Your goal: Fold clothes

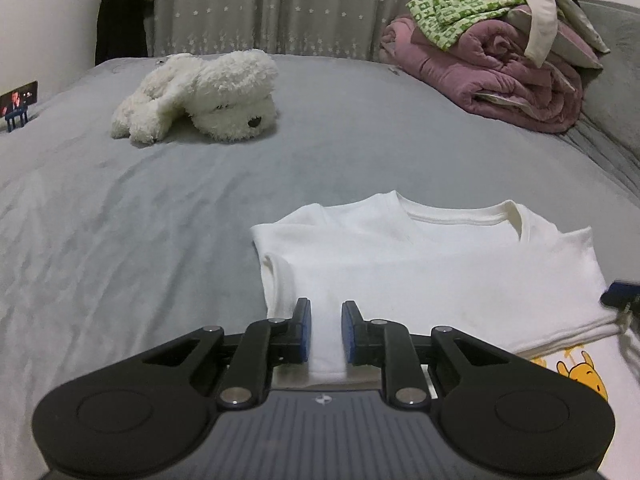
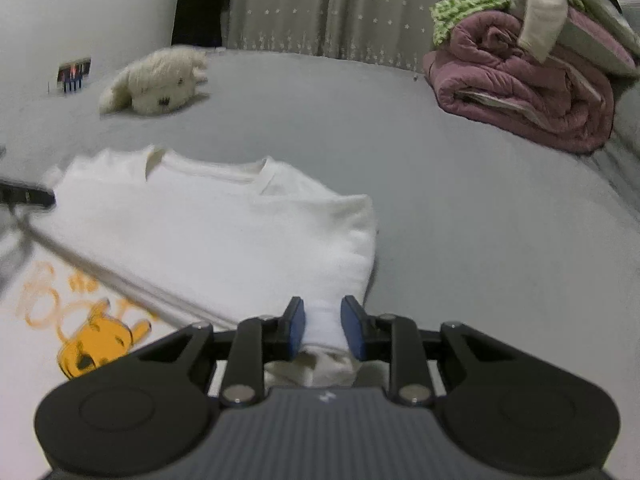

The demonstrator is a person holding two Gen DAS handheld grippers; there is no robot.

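A white T-shirt point(image 1: 432, 272) lies part-folded on the near right of the grey bed point(image 1: 160, 208), collar far, its yellow bear print point(image 2: 96, 348) showing nearest. The left gripper point(image 1: 325, 330) has its jaws nearly closed, pinching the shirt's near left edge, and the right gripper point(image 2: 323, 328) likewise nips bunched fabric at the near right corner. A white plush dog point(image 1: 200, 96) lies far left, a heap of laundry point(image 1: 500, 52) far right.
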